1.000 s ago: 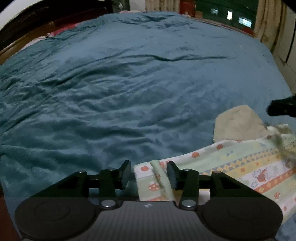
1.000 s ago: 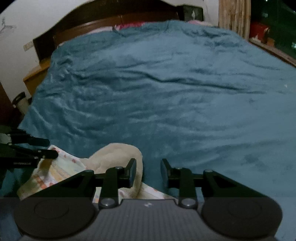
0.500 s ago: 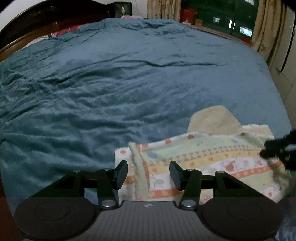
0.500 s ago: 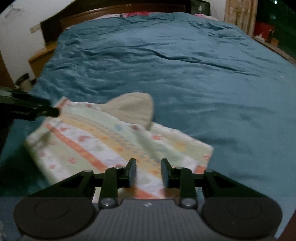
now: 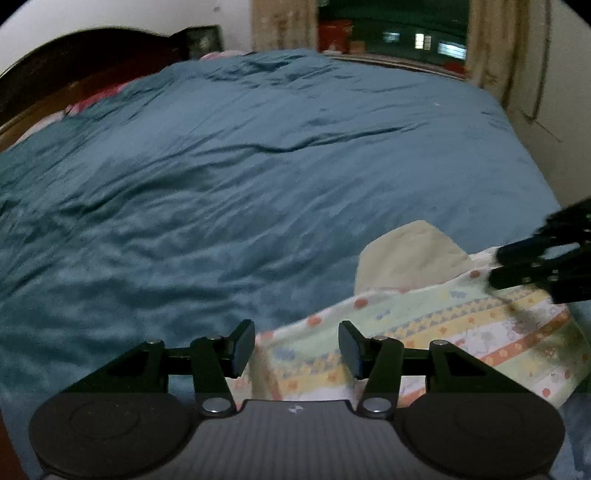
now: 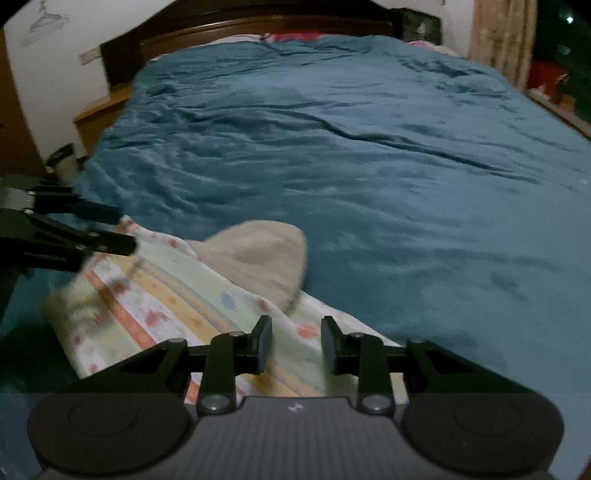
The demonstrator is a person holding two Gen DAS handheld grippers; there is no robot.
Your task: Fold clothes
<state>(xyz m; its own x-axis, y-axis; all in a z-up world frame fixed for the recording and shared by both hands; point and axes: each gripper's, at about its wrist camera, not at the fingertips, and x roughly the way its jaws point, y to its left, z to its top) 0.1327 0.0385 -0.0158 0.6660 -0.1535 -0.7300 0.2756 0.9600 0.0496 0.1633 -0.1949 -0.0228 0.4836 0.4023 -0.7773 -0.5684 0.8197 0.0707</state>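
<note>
A patterned garment [image 5: 424, 332] with orange, yellow and pale green stripes is seen lying flat on the teal bedspread [image 5: 240, 184] at the near edge of the bed, toward five o'clock in the left wrist view and seven o'clock in the right wrist view. A beige flap [image 6: 258, 258] is seen projecting from its far edge. The left claw [image 5: 296, 347] is held fairly wide over the garment's corner, nothing gripped. The right claw [image 6: 296, 343] is held narrower, its fingers apart above the cloth, nothing pinched. A dark wooden headboard [image 6: 258, 26] is seen at twelve o'clock.
</note>
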